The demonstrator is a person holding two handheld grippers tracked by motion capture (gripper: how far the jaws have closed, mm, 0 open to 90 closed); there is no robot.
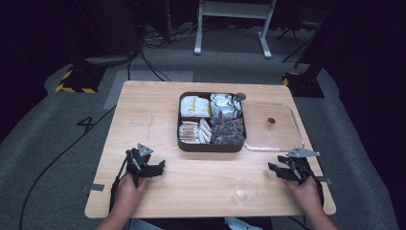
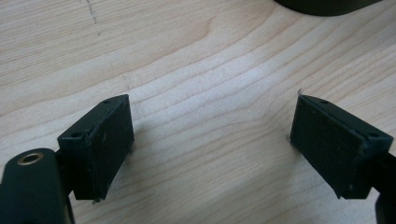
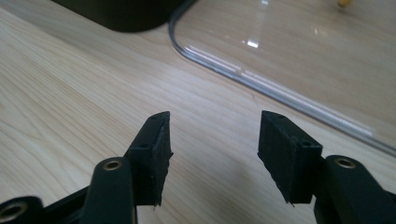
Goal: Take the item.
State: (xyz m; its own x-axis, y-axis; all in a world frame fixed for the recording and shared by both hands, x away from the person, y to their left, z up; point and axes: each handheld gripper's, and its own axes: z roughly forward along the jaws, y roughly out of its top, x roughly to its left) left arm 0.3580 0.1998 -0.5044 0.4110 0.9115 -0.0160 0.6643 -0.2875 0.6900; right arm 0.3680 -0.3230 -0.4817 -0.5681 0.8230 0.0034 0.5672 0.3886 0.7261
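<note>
A: High view: clear lid (image 1: 282,139) lies at the right gripper's (image 1: 282,171) twelve o'clock, beside the tray (image 1: 210,145).
B: Both grippers gape empty; left gripper (image 1: 152,168) too. Lid's stiff, slippery; pinch its brass knob (image 1: 271,122).

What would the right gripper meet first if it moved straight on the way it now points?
Probably the clear lid lying flat on the table: its rounded rim crosses just ahead of the open, empty right gripper. The dark tray sits further off to the side.
</note>
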